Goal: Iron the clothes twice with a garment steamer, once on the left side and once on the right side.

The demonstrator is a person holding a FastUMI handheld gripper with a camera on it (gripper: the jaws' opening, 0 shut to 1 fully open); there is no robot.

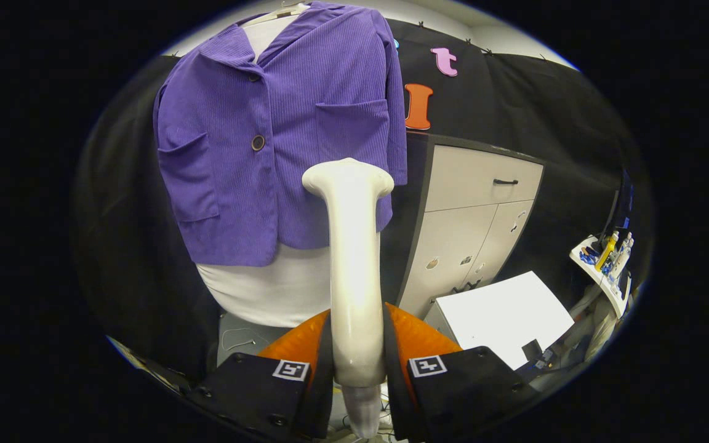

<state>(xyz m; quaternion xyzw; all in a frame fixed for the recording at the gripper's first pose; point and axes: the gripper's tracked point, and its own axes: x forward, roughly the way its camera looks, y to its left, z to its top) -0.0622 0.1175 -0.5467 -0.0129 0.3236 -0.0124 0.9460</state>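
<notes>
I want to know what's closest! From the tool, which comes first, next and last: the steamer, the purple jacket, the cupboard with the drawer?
1. Steamer: clamped between the tool's fingers.
2. Purple jacket: just beyond the steamer's head, slightly left.
3. Cupboard: farther back, to the right.

the claw [357, 344] is closed on the garment steamer [353, 258], one finger pressing each side of its handle. the two fingers [305, 344] stand nearly parallel with the handle filling the narrow gap between them, and the steamer rises upright, straight ahead beyond the fingertips.
</notes>
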